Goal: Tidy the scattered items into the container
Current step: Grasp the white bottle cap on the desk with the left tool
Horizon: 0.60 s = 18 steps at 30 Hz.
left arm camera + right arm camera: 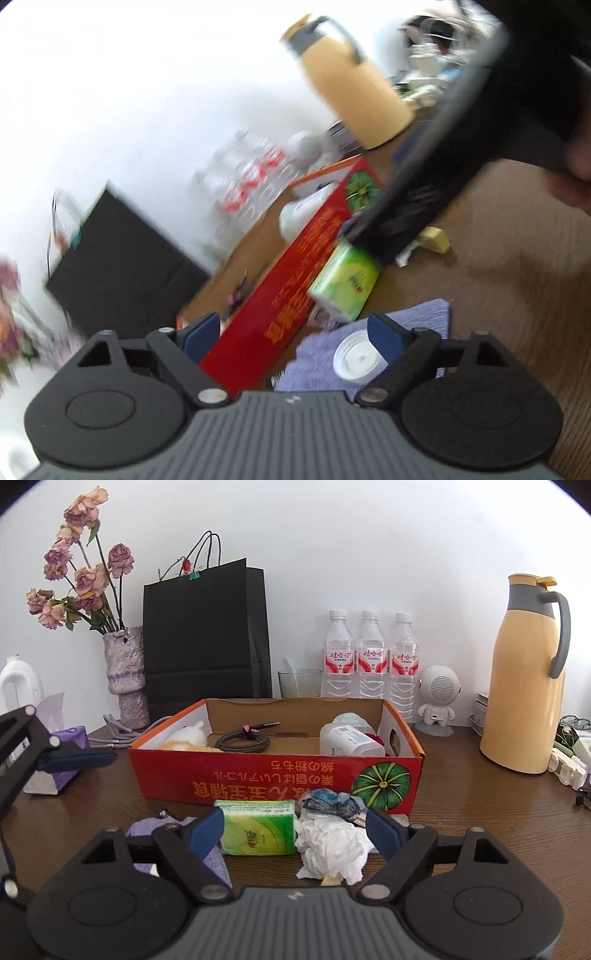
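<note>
While both fingers gape empty | crumpled white tissue wad: light, soft, crushable | pinch mid-bulk, drop into red cardboard box.

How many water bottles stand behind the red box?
3, in a row against the wall: left bottle, middle bottle, right bottle, between the glass and the white speaker. None seems hidden.

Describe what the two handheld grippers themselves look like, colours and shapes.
Both match. The right gripper has two dark blue finger pads on black angular linkage arms with silver pivot pins, two black round discs, and a grey ribbed body carrying a small white mark. The left gripper shows the same build. No cables show on either. No sleeve is visible.
</note>
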Each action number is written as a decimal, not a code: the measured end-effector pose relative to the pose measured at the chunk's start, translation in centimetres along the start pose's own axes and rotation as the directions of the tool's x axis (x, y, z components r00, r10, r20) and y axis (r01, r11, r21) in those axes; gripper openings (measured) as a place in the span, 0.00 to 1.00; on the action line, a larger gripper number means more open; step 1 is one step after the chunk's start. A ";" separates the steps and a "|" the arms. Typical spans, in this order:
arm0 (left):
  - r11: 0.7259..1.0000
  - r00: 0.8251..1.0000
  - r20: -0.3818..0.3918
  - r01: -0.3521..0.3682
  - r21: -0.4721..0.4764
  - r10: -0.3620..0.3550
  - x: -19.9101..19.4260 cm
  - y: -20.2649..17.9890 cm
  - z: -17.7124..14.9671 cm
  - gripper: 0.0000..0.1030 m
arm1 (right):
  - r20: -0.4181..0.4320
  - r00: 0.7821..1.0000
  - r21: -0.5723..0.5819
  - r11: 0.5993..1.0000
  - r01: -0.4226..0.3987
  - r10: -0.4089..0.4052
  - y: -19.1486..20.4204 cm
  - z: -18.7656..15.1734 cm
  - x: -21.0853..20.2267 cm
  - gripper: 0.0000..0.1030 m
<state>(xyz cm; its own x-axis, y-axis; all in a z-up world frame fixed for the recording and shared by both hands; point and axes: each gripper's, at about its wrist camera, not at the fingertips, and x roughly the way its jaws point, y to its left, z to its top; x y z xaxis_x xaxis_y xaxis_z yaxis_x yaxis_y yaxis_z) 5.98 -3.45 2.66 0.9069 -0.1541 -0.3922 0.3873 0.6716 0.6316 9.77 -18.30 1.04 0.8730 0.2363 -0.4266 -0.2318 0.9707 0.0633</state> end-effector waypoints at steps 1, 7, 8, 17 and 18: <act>0.991 0.998 -0.028 0.056 -0.121 -0.060 0.5 1.6 -0.2 0.86 | -0.002 1.000 0.012 1.000 -0.009 0.009 -0.4 -0.1 -0.2 0.80; 0.847 0.951 -0.071 0.234 -0.477 -0.302 2.7 4.3 -1.9 0.38 | -0.018 0.999 0.036 0.998 -0.043 0.044 -0.8 -0.7 -0.9 0.78; 0.854 0.950 -0.078 0.233 -0.465 -0.301 3.0 4.1 -1.8 0.38 | -0.022 0.998 0.030 0.998 -0.055 0.055 -0.7 -0.8 -1.0 0.72; 0.852 0.944 -0.116 0.220 -0.475 -0.309 4.5 2.5 -2.1 0.40 | -0.063 0.992 0.024 0.994 -0.109 0.110 0.0 -1.8 -1.0 0.67; 0.848 0.945 -0.106 0.225 -0.481 -0.311 4.3 2.6 -2.1 0.40 | -0.063 0.992 0.023 0.994 -0.111 0.112 0.0 -1.8 -1.0 0.67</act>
<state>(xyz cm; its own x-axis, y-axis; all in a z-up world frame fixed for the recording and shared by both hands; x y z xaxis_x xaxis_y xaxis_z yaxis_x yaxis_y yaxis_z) 10.53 -0.80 1.21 0.7185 -0.2773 -0.6379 0.4524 0.8829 0.1258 8.16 -18.57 -0.14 0.8129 0.3401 -0.4729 -0.3169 0.9394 0.1308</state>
